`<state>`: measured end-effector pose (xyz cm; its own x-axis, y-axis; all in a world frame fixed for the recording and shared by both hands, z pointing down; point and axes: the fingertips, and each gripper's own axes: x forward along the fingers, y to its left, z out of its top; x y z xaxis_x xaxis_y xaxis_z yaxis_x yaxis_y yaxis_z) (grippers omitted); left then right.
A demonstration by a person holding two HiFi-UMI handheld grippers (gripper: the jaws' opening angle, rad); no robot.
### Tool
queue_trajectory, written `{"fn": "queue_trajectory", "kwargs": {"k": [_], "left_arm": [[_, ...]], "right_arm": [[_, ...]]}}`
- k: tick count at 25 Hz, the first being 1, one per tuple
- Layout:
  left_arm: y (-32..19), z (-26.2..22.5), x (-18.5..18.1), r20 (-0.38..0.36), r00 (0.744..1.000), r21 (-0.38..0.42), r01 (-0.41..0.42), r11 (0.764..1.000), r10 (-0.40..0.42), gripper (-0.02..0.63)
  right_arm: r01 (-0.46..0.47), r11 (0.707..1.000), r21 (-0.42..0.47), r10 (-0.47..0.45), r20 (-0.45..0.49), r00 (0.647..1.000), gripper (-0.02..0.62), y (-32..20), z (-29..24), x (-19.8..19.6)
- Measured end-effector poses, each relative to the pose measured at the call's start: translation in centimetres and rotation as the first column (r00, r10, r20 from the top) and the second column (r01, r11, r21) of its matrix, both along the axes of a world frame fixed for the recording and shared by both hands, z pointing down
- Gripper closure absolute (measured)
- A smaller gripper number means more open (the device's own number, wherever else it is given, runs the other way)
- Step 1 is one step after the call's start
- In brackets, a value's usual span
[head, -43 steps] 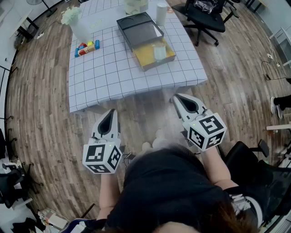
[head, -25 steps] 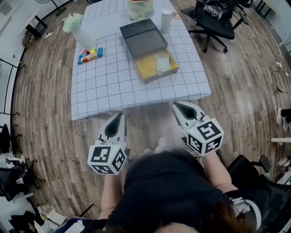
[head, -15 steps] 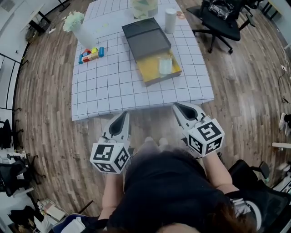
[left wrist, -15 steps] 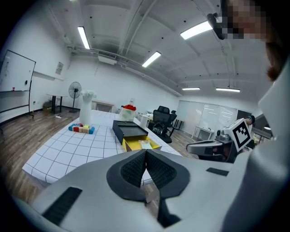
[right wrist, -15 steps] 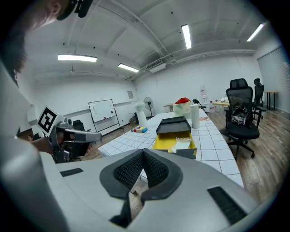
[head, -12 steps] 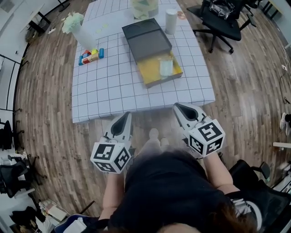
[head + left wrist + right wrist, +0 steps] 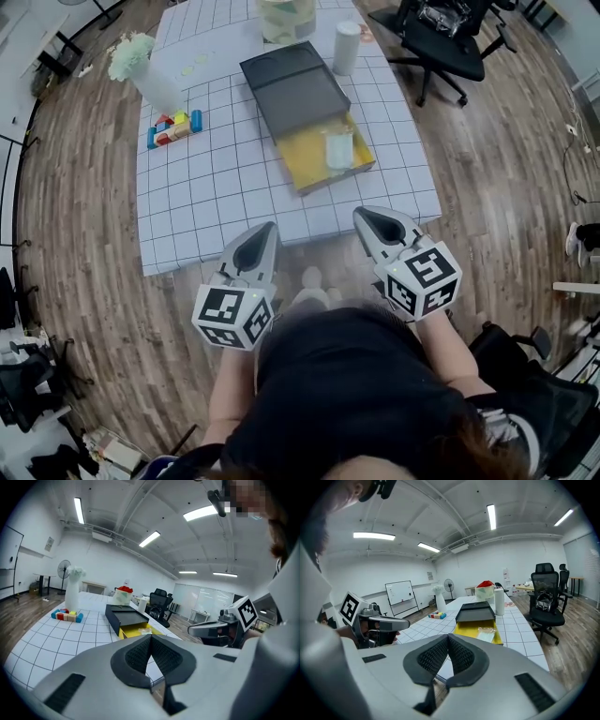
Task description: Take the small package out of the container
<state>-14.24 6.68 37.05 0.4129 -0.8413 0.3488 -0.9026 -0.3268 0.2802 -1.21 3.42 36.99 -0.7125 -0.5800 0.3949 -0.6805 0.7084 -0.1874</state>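
Observation:
A yellow open container [image 7: 322,156] with a dark lid [image 7: 292,86] slid toward the far side lies on the checked tablecloth [image 7: 225,187]. A small clear package [image 7: 338,149] rests inside it, also seen as the package [image 7: 488,634] in the right gripper view and faintly as the package [image 7: 144,630] in the left gripper view. My left gripper [image 7: 263,232] hovers over the table's near edge, shut and empty. My right gripper [image 7: 369,215] is level with it, just short of the container's near end, also shut with nothing held.
Coloured blocks [image 7: 172,128] and a white vase of flowers [image 7: 145,73] stand at the table's left. A white cylinder [image 7: 346,47] and a tub [image 7: 287,17] are at the far end. A black office chair [image 7: 441,33] stands right of the table.
Both grippers have come forward from the floor in front of the table to its near edge. The table looks closer and the person has stepped up to it.

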Motion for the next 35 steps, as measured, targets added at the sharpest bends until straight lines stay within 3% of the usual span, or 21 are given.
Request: {"fn": "queue_trajectory", "kwargs": {"k": [8,18,22,35], "left_arm": [[-3.4,0.5,-2.2,0.0,1.0,0.01,0.003,1.0,-0.003,0.58],[-6.3,2.6,-2.3,-0.014,0.999,-0.043,-0.045,0.998,0.044,0.574],[-7.6,2.3,-1.4,-0.031,0.997,-0.049,-0.07,0.996,0.068,0.483],[-12.3,3.4,2.7,-0.016,1.0,-0.138,-0.006,0.99,0.004,0.446]], "right_arm": [[-0.014,1.0,0.0,0.014,-0.03,0.999,0.58,-2.3,0.2,-2.2],[-0.098,0.995,0.012,0.098,-0.038,0.994,0.58,-4.6,0.8,-2.5],[-0.117,0.993,0.023,0.117,-0.03,0.993,0.58,-6.3,0.3,-1.6],[-0.016,0.999,0.044,0.018,-0.058,0.998,0.578,-12.7,0.4,1.9]]}}
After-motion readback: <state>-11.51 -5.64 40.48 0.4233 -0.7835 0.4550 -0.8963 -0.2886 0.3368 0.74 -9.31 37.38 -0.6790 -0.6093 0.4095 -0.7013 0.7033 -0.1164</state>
